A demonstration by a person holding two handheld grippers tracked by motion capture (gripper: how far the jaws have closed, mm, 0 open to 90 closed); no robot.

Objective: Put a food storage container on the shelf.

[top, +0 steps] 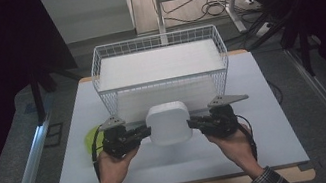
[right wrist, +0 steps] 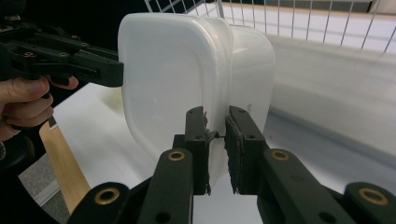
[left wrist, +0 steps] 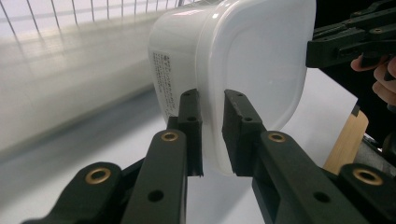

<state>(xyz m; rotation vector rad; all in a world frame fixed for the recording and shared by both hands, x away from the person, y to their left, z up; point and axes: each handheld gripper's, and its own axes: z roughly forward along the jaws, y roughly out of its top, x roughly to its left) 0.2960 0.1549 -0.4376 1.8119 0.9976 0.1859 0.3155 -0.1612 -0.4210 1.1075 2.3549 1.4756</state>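
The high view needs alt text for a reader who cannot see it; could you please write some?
A person's two grippers, left gripper and right gripper, clamp opposite rims of a white lidded container above a pale table. Behind it stands a white wire basket; something yellow-green lies at left.

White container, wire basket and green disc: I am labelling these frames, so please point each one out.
White container [top: 168, 123], high view, middle of its lid.
Wire basket [top: 155, 38], high view, far rim of the wire wall.
Green disc [top: 90, 138], high view, the part showing beside the left hand-held gripper.
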